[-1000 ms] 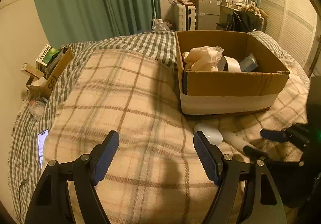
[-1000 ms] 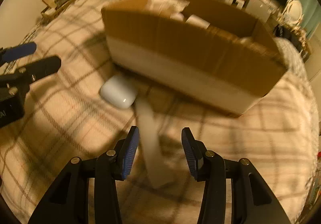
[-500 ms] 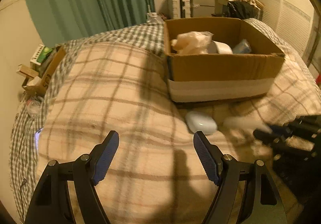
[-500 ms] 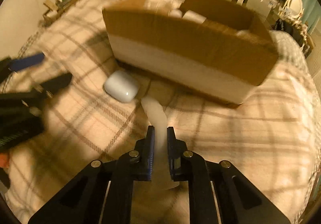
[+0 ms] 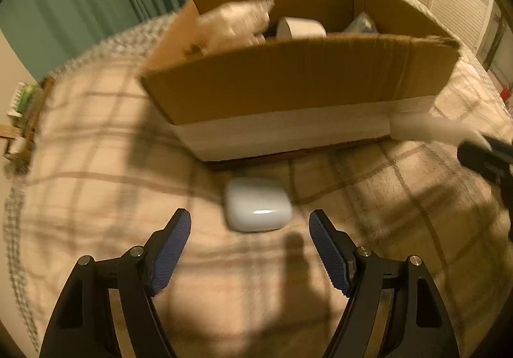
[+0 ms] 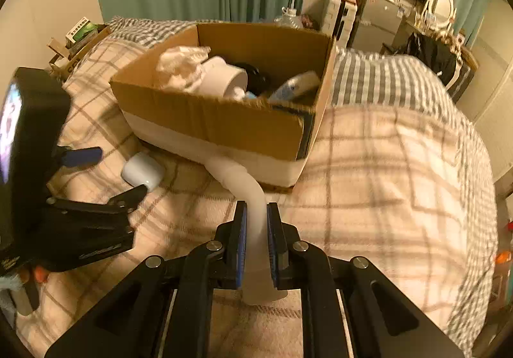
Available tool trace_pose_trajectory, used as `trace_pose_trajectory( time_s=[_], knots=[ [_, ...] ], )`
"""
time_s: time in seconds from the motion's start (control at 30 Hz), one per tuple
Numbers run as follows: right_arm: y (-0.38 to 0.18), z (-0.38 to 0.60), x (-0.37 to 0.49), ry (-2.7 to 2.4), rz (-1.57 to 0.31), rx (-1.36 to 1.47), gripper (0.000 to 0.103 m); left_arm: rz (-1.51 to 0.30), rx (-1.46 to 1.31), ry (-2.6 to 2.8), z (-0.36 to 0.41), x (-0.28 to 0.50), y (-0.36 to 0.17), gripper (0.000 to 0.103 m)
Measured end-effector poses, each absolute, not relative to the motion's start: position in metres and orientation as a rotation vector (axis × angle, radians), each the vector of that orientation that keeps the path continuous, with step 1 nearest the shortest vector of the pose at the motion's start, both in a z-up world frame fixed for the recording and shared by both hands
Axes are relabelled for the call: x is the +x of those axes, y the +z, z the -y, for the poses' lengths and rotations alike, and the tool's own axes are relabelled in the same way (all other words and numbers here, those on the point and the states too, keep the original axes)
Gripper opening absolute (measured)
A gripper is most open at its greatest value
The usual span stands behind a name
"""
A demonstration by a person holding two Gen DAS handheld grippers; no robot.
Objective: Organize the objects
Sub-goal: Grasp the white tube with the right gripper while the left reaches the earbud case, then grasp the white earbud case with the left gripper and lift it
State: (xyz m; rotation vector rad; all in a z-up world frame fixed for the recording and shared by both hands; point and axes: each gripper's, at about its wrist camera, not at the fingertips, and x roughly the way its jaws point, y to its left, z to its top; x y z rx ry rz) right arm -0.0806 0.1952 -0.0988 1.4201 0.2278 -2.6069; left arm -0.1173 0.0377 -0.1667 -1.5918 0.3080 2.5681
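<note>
Two grippers over the plaid blanket (image 5: 96,184). Right gripper (image 6: 255,223): jaws clamped narrow on a white flexible tube (image 6: 247,188), pads pressing both sides; the tube bends away toward the foot of the cardboard box (image 6: 224,127). Left gripper (image 5: 250,241): jaws wide, gripping nothing, blue pads (image 5: 171,249) apart. White rounded case (image 5: 256,205) lies on the blanket just beyond the fingertips, between them, untouched. Behind it, the box holds crumpled paper (image 6: 179,66) and a tape roll (image 6: 224,79).
</note>
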Motion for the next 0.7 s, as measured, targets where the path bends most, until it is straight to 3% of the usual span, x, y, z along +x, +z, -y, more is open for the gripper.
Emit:
trace_pose_trajectory(
  time_s=[0.23, 0.27, 0.33, 0.7],
  knots=[
    [-0.11, -0.202, -0.085, -2.57, -0.147, 1.43, 0.011, -0.339, -1.65, 2.56, -0.045, -0.139, -0.198, 0.075],
    [-0.111, -0.203, -0.085, -2.567, -0.136, 1.433, 0.011, -0.349, -1.647, 2.56, -0.047, -0.139, -0.199, 0.072],
    [-0.112, -0.203, -0.084, -2.564, -0.127, 1.436, 0.011, -0.361, -1.647, 2.547, -0.049, -0.139, -0.202, 0.052],
    [-0.093, -0.197, -0.066, -2.616, -0.193, 1.377, 0.011, -0.232, -1.539, 2.578, -0.038, -0.099, -0.162, 0.051]
  ],
)
